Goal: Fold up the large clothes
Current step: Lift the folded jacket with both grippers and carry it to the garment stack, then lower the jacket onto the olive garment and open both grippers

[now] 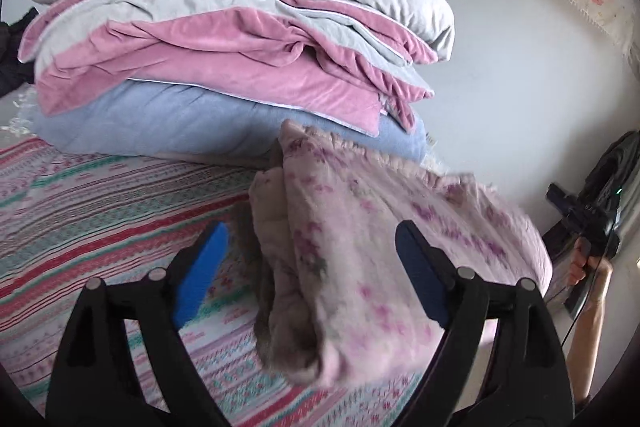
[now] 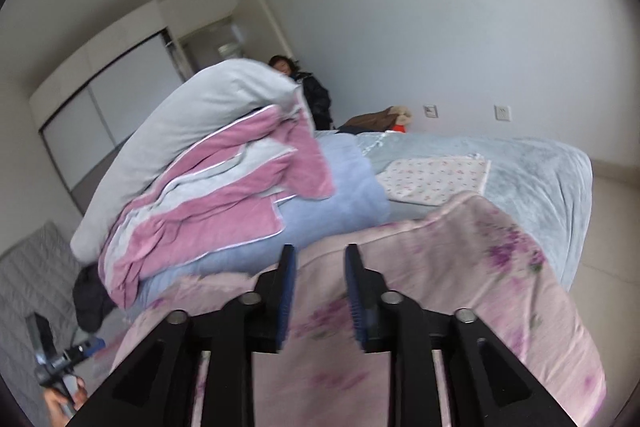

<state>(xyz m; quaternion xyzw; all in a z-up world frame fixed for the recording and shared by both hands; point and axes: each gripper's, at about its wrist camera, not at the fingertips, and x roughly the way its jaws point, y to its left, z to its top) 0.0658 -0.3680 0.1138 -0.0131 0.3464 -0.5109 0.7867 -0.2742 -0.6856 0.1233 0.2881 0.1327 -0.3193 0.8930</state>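
Stack of folded quilts (image 1: 224,39) — grey, pink, blue — sat on bed (image 1: 80,195) just behind floral blanket (image 1: 360,239). Small flowered cloth (image 2: 436,179) lay further along bed. Left claw (image 1: 312,267) spread wide around folded blanket edge, pads apart from it. Right claw (image 2: 320,291) partly spread above blanket — contact unclear.

The pink floral garment (image 1: 360,235) is soft, matt cloth with a slightly fuzzy nap, and the striped bedsheet (image 1: 100,195) looks like a flat woven cotton. In the stack behind, the pink blanket (image 1: 224,67) has a velvety sheen. The left gripper (image 1: 312,267) is matt black plastic with blue rubbery pads (image 1: 200,271) and dull metal pins.
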